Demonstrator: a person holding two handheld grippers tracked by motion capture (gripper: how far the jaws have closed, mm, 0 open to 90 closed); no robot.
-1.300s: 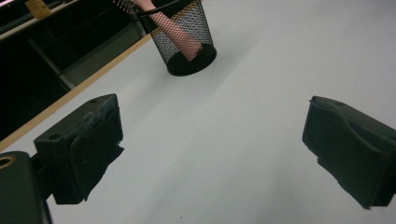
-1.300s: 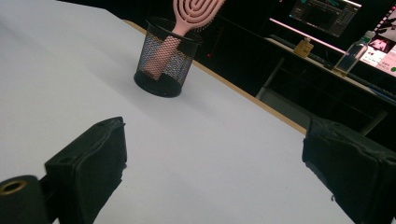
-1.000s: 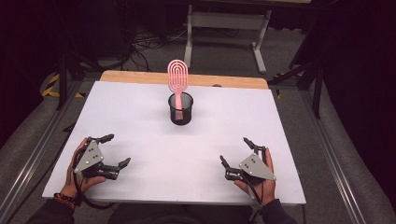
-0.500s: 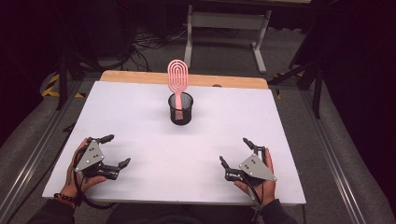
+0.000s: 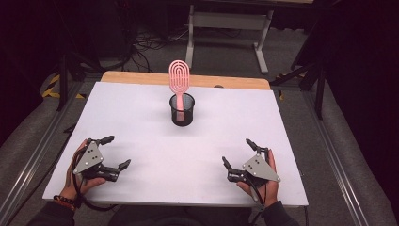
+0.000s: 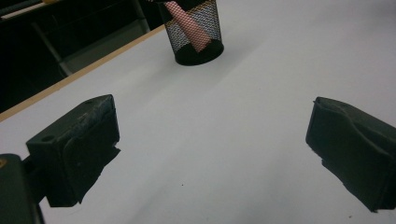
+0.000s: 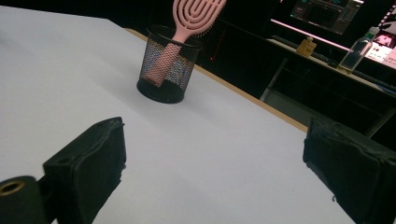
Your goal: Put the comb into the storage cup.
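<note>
**Both grippers spread and empty, brush standing in the cup**

The white table (image 5: 141, 117) takes up most of the scene, with a strip of bare wood along its far edge. The landmark is the black mesh cup (image 5: 182, 109), which stands upright on the far half of the table, roughly midway between its sides.

Well short of the cup and off to its left, the left gripper (image 5: 116, 151) rests on the table near the front edge, a hand wrapped around it from below. Its 2 jaws are spread wide with only bare table between them, and they grip nothing. From its own camera, the cup (image 6: 194, 31) sits far ahead, up past the gap between the jaws.

Well short of the cup and off to its right, the right gripper (image 5: 237, 151) lies the same way, held in the other hand, jaws wide apart and empty. Its camera also has the cup (image 7: 170, 64) far ahead and untouched.

Inside the cup stands the pink hairbrush (image 5: 179, 79), handle down and leaning a little, its looped oval head rising clear above the rim. The handle shows through the mesh in both gripper views (image 7: 161, 60).
</note>
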